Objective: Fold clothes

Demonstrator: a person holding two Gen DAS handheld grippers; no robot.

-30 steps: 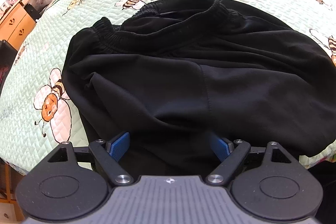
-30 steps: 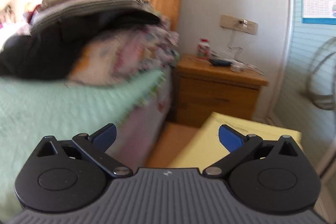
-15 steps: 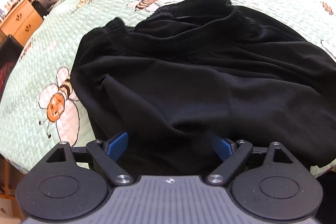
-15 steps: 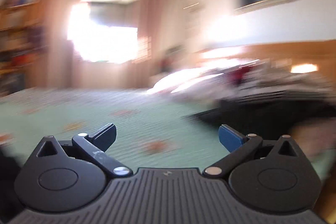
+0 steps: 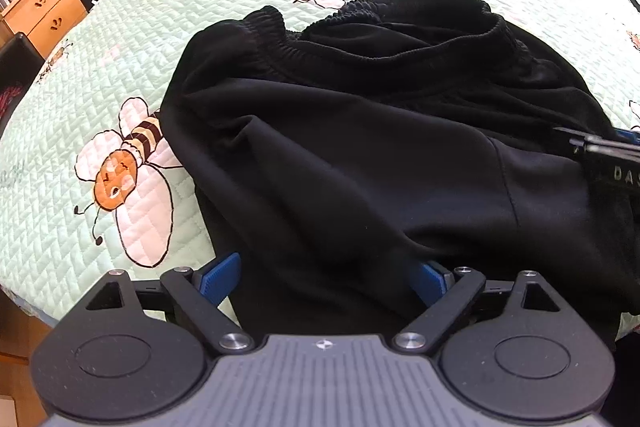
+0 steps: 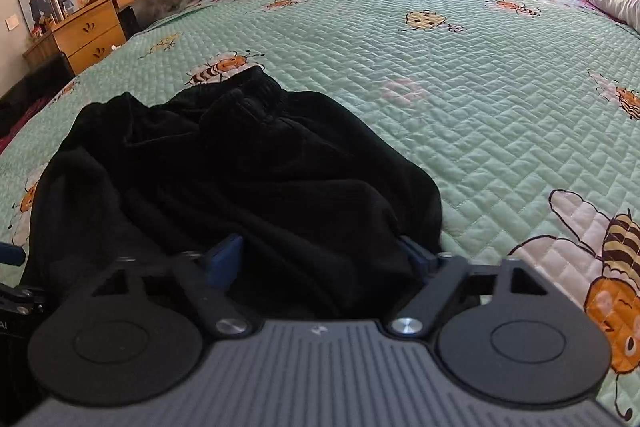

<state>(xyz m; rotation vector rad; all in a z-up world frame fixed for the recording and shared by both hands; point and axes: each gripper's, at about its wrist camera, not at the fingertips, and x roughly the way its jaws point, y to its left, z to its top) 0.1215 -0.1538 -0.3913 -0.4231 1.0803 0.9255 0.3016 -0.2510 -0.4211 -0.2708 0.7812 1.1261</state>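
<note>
Shorts: black shorts (image 5: 360,147) lie crumpled on my bee-print quilt (image 5: 120,67).
Left hand-held gripper (image 5: 330,277): spread wide, fabric between fingers.
Right hand-held gripper (image 6: 322,259): likewise.

Only "DAS" – on the right tool (image 5: 612,163).

Black shorts (image 5: 360,155); mint quilt (image 6: 460,75) with orange bees
</note>
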